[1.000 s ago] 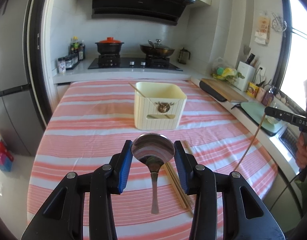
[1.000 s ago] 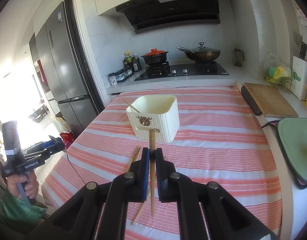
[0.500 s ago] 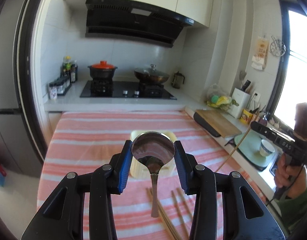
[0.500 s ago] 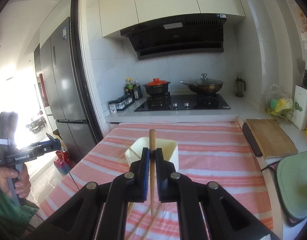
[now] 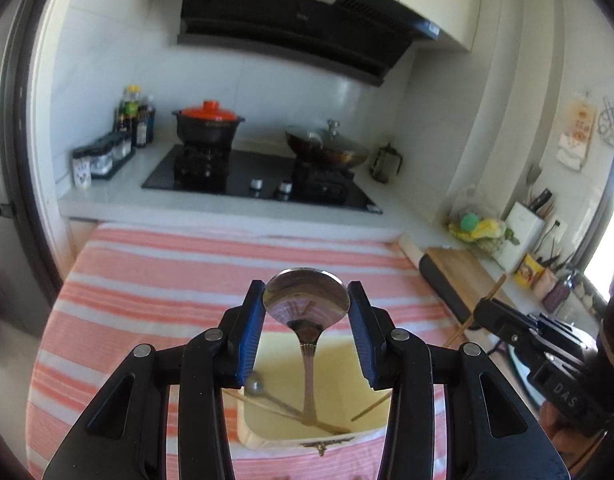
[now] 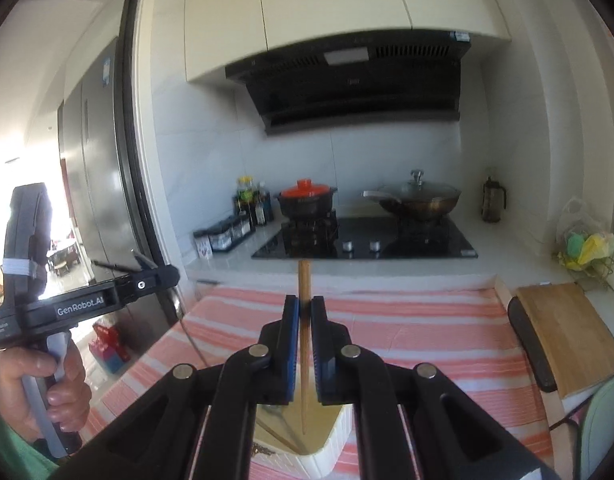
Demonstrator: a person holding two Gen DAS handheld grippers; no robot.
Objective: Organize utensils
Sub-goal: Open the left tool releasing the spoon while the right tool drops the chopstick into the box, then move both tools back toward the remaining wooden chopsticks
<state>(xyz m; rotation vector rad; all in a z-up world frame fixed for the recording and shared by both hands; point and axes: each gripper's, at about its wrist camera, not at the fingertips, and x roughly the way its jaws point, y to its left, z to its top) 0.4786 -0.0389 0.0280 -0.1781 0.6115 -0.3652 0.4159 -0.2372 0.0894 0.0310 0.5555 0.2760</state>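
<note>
My left gripper is shut on the bowl of a metal spoon, and the handle hangs down into the cream utensil box just below. Inside the box lie wooden chopsticks and a small spoon. My right gripper is shut on one wooden chopstick that stands upright. Its lower tip hangs over the same box. In the left wrist view the right gripper shows at the right edge with its chopstick.
The box stands on a table with a pink striped cloth. Behind it is a hob with an orange-lidded pot and a wok. A wooden cutting board lies at the right. A hand holds the left gripper's handle.
Both grippers have travelled forward and slightly up across the table with spoon and chopstick still held. The box has come from well ahead to right beneath them. The loose chopsticks on the cloth left view.
</note>
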